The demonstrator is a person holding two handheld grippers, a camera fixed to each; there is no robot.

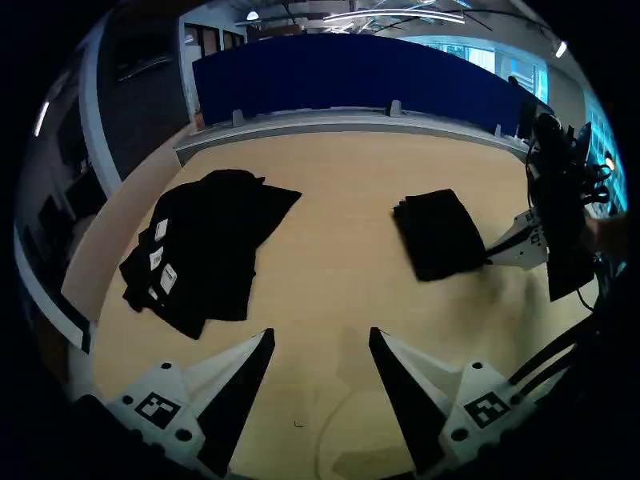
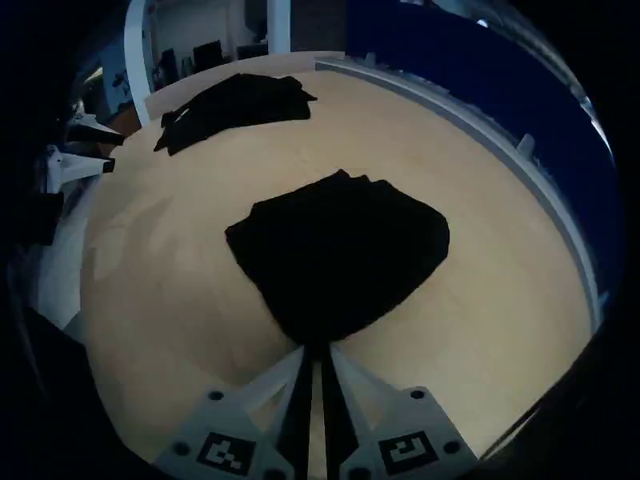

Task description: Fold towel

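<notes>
On the wooden table [image 1: 336,176], the right gripper [image 2: 320,352] pinches the folded black towel [image 2: 344,248] at its near edge; the left gripper [image 1: 320,344] hovers with jaws spread.

Folded towel [image 1: 438,234] on table [image 1: 344,184], right of centre; cloth pile [image 1: 204,248] well apart to its left; divider [image 1: 344,76] behind table.

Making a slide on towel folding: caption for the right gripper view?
Right gripper, fingers closed, at the near edge of a folded black towel on a table.
</notes>
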